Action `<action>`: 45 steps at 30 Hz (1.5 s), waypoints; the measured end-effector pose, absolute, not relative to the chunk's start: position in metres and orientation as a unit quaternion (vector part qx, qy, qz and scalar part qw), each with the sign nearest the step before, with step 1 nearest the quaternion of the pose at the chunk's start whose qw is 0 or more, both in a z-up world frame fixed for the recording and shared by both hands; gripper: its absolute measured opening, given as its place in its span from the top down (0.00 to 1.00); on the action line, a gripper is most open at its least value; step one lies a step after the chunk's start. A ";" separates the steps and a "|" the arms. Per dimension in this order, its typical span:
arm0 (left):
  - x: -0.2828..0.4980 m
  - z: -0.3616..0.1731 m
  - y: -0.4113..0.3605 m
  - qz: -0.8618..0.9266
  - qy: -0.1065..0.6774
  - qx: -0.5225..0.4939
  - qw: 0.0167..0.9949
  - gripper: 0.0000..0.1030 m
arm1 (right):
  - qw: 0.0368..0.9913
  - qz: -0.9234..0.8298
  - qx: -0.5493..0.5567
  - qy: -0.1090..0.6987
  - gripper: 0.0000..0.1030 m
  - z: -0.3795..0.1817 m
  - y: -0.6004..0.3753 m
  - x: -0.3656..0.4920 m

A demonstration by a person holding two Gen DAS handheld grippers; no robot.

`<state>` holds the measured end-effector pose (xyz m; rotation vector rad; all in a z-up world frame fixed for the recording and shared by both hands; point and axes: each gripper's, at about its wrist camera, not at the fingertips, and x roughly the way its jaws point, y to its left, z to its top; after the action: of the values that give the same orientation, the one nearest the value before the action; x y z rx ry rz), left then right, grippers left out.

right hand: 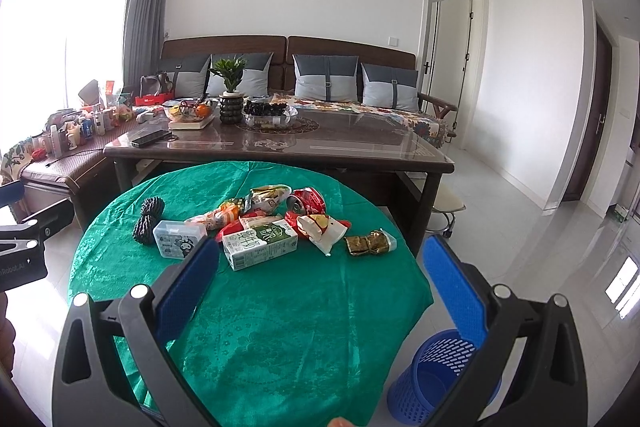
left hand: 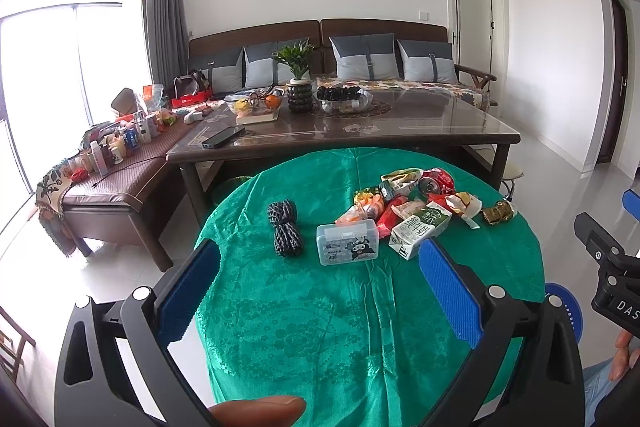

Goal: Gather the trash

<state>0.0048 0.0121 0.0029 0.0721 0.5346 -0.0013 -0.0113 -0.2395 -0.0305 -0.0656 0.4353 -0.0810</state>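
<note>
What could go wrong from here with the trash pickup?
1. The trash is heaped: the milk carton lies against wrappers and the crushed red can, so a grab may drag neighbours along.
2. The clear plastic box and dark mesh bundle lie beside the pile and may not be trash.
3. The blue bin stands on the floor below the table edge; drops could miss.

Only getting a sliver of the blue basket (left hand: pixel 568 311) in the left wrist view, tucked behind the right finger and the green tablecloth (left hand: pixel 320 327). Losing the base of that basket (right hand: pixel 436 383) behind the right gripper's frame in the right view. Barely catching the other gripper (left hand: pixel 608 267) clipped by the frame edge, jaws not showing. Squinting at the wrappers (right hand: pixel 256 207) piled under the milk carton (right hand: pixel 260 245), too overlapped to sort out. Not reading the tiny print on the clear box (left hand: pixel 347 242).
</note>
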 end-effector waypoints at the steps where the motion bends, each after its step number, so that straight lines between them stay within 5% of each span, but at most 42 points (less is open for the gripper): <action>1: 0.005 0.003 0.012 -0.001 0.264 0.035 0.964 0.04 | 0.975 -0.040 -0.032 0.216 0.04 -0.031 -0.240 -0.012; 45: 0.006 -0.014 0.020 -0.006 0.273 0.039 0.961 0.04 | 0.974 -0.040 -0.036 0.222 0.04 -0.048 -0.234 -0.006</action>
<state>0.0063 0.0198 -0.0138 0.0795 0.5530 -0.0119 -0.0058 -0.2343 -0.0476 -0.0734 0.4479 -0.0816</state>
